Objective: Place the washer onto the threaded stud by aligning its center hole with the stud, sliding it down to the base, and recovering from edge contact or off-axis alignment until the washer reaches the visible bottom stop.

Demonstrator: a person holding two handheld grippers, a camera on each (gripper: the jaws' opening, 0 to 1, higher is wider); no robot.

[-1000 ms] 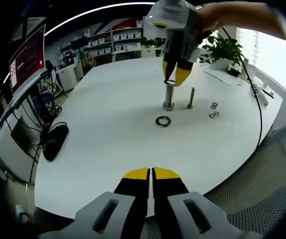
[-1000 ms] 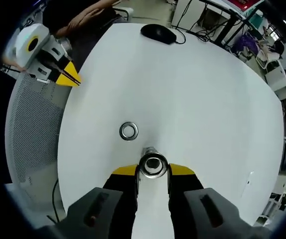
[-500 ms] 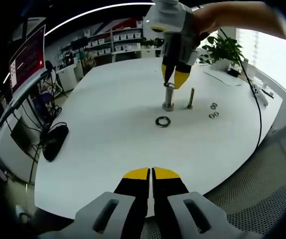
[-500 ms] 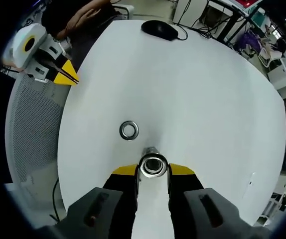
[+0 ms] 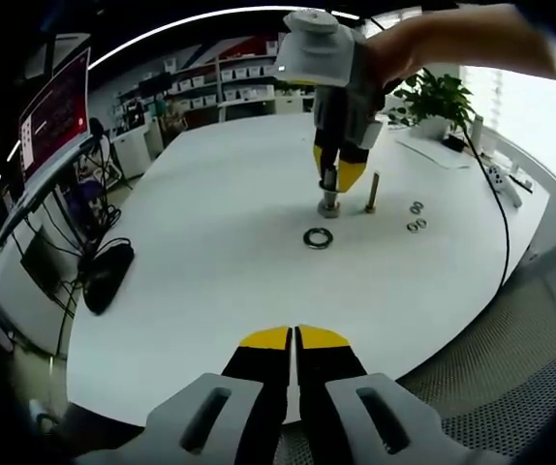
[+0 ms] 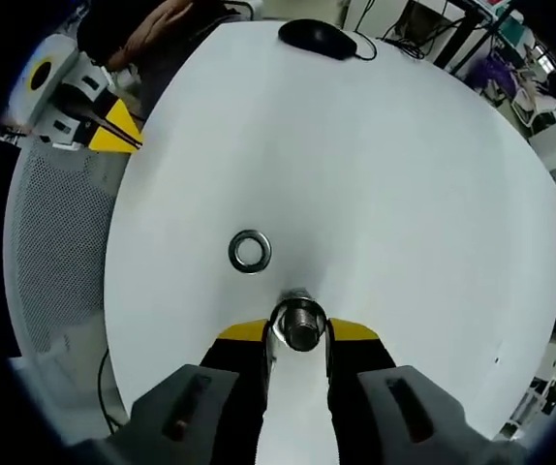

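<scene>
1. Over the last second the right tool [image 5: 334, 174] has been lowered along the threaded stud [image 5: 328, 199]; in the left gripper view its yellow tips, previously above the stud's top, now flank the upper shaft.
2. In the right gripper view the washer [image 6: 297, 325] is seen pinched between the right tool's jaws, ringed around the stud's end. Earlier the ring's open centre was visible; now the stud's end fills it. This is judged as the hole having been found and the washer started down the thread.
3. Whether the washer sits level or tilted on the thread cannot be told.
4. The bottom stop is not yet reached: in the left gripper view the stud's base stands on the white surface [image 5: 210, 242] with bare shaft below the tips.
5. A spare washer [image 5: 317, 236] lies flat on the surface just beside the stud's base, unmoved. A brass-coloured bolt [image 5: 370, 191] stands near the stud, and small loose washers [image 5: 416, 215] lie beyond it.
6. The left tool [image 5: 294, 337] is held pressed together, empty, near the surface's edge, unchanged in position.
7. Remaining, by judgement: further descent to the base, then release.
</scene>
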